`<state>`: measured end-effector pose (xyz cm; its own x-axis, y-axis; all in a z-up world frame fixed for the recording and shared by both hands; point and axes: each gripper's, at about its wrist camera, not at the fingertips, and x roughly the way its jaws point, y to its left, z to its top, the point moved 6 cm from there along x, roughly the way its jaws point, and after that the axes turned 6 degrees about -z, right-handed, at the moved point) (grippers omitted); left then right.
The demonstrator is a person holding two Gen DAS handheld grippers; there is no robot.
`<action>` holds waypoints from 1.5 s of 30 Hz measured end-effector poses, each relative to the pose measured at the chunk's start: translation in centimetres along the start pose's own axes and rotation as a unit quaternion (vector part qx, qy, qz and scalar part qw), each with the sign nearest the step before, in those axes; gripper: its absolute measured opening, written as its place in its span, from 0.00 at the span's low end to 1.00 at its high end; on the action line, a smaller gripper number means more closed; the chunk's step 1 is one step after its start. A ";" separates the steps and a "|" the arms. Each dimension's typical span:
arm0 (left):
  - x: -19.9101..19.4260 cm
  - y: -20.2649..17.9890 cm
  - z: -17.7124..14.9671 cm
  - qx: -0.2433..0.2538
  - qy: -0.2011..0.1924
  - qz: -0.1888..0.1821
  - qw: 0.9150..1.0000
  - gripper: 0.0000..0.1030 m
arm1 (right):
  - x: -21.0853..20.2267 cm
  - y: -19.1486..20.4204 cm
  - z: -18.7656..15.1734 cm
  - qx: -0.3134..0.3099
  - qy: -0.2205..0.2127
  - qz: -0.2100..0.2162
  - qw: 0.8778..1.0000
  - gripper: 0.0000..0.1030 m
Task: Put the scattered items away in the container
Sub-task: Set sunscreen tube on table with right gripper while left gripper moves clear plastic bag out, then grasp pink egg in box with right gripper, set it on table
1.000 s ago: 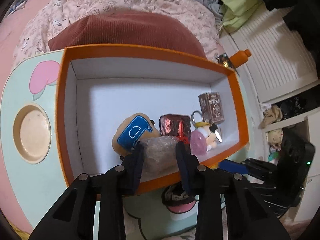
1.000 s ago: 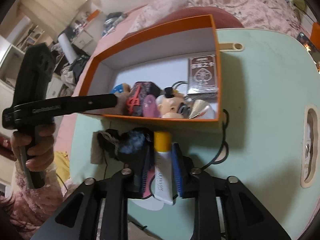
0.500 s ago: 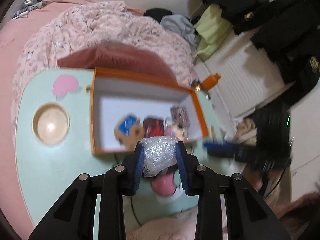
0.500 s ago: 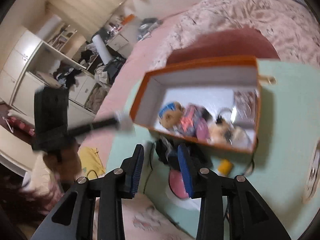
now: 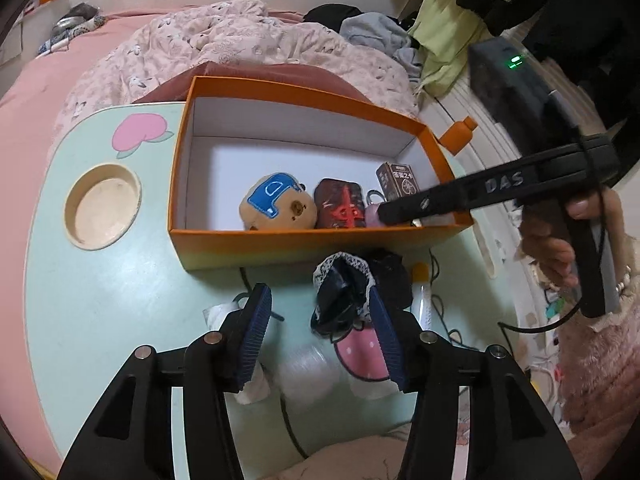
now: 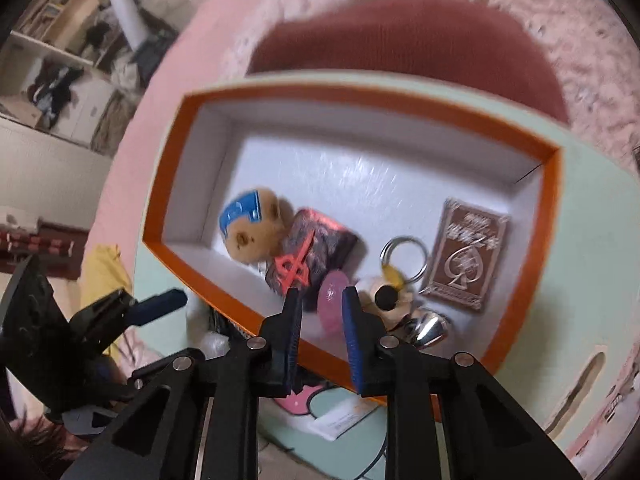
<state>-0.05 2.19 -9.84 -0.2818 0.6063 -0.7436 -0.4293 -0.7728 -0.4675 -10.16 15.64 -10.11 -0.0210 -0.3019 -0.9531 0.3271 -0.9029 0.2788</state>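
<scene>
left gripper (image 5: 316,320) jaws: opening, standing wide, pads clear of everything; nothing held
between left jaws: a clear plastic-wrapped bundle (image 5: 302,364) lies low on the bench (image 5: 120,300), blurred; just ahead, close to the right pad, a black lace-trimmed cloth (image 5: 344,292)
cloth axis: crumpled heap, no clear long axis
right gripper (image 6: 320,308) jaws: closed to a narrow gap, nothing gripped; they point down over the near wall of the orange box (image 5: 280,240)
box contents: bear plush (image 5: 276,204), dark red pouch (image 5: 340,208), card pack (image 5: 398,180)
tube (image 5: 422,296): on the bench right of the cloth, long axis running toward the box
nearer hand, judged: left for bundle and cloth
</scene>
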 end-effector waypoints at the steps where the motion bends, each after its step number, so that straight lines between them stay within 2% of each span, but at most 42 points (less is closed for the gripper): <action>1: 0.0 0.2 0.1 -0.003 -0.001 -0.001 1.000 0.50 | 0.5 0.0 0.0 -0.003 0.013 -0.005 1.000 0.20; 3: 0.0 0.5 0.2 -0.009 -0.006 -0.002 1.000 0.50 | 1.2 0.1 0.2 -0.012 0.030 -0.022 0.999 0.20; 6: 0.0 1.1 0.5 -0.018 -0.011 -0.005 1.000 0.50 | 2.8 0.5 0.5 -0.018 0.057 -0.019 0.998 0.20; 10: -0.3 1.6 0.6 -0.022 -0.016 -0.001 1.000 0.50 | 2.9 0.8 1.2 -0.028 0.049 -0.030 0.998 0.19; 12: -0.6 1.7 0.7 -0.020 -0.020 -0.002 1.000 0.50 | 2.4 0.9 1.5 -0.037 0.029 -0.040 0.998 0.19; 14: -0.9 1.7 0.9 -0.019 -0.024 -0.006 1.000 0.51 | 1.2 0.8 1.7 -0.032 0.009 -0.029 0.999 0.19; 17: -1.7 1.5 1.1 -0.017 -0.031 -0.014 0.999 0.51 | -2.2 0.5 1.7 -0.026 -0.052 -0.013 0.998 0.19; 20: -2.5 1.2 2.1 -0.012 -0.043 -0.015 0.999 0.50 | -5.5 0.5 0.2 -0.026 -0.112 0.013 0.993 0.19; 22: -3.0 1.1 2.8 -0.007 -0.051 -0.013 0.999 0.50 | -6.8 0.7 -1.5 -0.024 -0.129 0.029 0.991 0.19; 25: -3.3 1.2 4.0 -0.008 -0.057 -0.007 0.998 0.50 | -7.2 2.0 -3.7 -0.020 -0.131 0.056 0.990 0.19; 31: -3.2 1.4 6.0 -0.016 -0.051 0.016 0.998 0.50 | -4.1 2.9 -7.6 0.002 -0.119 0.075 0.990 0.19; 36: -2.2 1.0 7.4 -0.023 -0.027 0.006 0.999 0.50 | -1.0 1.8 -8.7 0.026 -0.117 0.042 0.992 0.19; 40: -1.1 0.6 8.0 -0.021 -0.006 0.008 1.000 0.50 | -0.4 0.6 -8.6 0.037 -0.141 0.017 0.989 0.19; 43: 0.4 0.2 8.1 -0.019 0.020 0.010 1.000 0.50 | -0.7 0.0 -8.6 0.048 -0.153 0.033 0.986 0.26; 45: 1.4 0.1 8.1 -0.015 0.036 0.019 0.999 0.50 | -1.3 -0.6 -8.8 0.063 -0.164 0.054 0.983 0.43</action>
<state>-7.44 4.48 -7.07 -0.2351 0.5620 -0.7930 -0.3937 -0.8010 -0.4510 -1.99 19.30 -10.12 -0.3030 -0.4611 -0.8340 0.2244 -0.8851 0.4078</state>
